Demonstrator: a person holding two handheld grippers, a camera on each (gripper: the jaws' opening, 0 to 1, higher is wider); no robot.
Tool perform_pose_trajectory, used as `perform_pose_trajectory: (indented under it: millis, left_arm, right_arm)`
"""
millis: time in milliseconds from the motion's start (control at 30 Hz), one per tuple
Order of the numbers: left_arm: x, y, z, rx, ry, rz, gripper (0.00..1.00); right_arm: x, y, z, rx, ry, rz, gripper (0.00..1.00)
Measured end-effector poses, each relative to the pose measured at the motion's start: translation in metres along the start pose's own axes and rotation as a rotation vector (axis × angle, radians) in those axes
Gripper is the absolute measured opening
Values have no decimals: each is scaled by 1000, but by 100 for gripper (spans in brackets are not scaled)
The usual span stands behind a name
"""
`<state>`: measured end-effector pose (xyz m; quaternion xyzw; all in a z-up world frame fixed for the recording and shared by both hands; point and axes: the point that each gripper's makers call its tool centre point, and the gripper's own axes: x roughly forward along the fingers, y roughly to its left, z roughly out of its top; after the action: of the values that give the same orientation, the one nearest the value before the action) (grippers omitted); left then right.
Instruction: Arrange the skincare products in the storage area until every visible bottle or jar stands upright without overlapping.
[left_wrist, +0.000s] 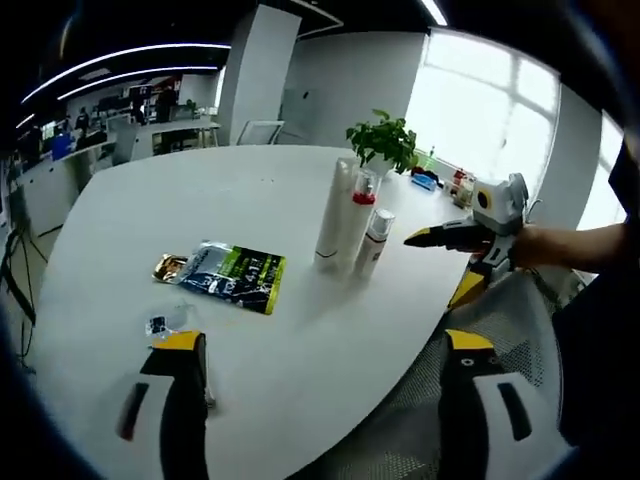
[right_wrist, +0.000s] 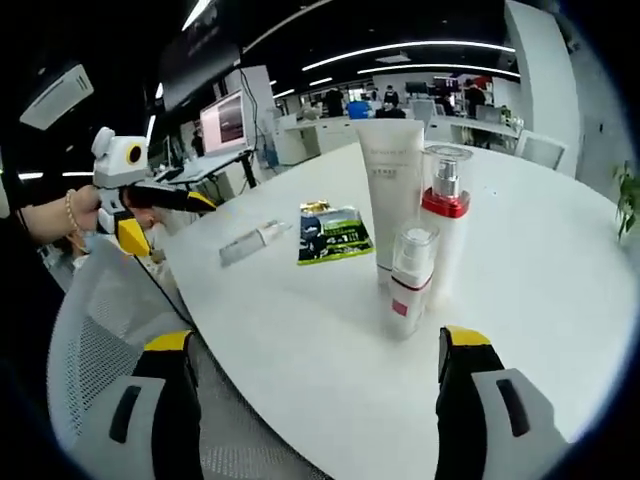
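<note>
**Daylight glare against a dim office ceiling**

In the left gripper view a large window (left_wrist: 490, 110) behind the potted plant (left_wrist: 382, 140) is blown out to white. The white table (left_wrist: 250, 200) is evenly lit, with soft, faint shadows. Ceiling light strips (right_wrist: 400, 50) above the table (right_wrist: 540, 250) glow against a dark ceiling. Fisheye bending curves straight lines near the edges, where detail softens.

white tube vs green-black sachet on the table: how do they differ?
The white tube stands upright on its cap; the green-black sachet lies flat. The tube is plain white and tall; the sachet is dark with green print and low. The tube sits tight beside two bottles; the sachet lies apart. Both rest on the white table, untouched by either tool.
</note>
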<state>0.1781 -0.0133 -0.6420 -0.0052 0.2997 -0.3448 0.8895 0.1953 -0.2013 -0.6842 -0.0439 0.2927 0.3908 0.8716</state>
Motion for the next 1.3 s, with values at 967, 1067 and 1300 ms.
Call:
perform_pose_trajectory:
  millis: [967,1067,1300]
  left_arm:
    - [-33,24,-27,-97,28,122,95]
    - [-29,28,-26,-96,39,128,94]
    - [-17,44,-29,-93,83,141,92]
  right_arm:
    - [0,7,-7,-31,29,-1,100]
    - [1,7,-7,-34,30,-2,100]
    - [-2,9,-6,-23,27,-9,100]
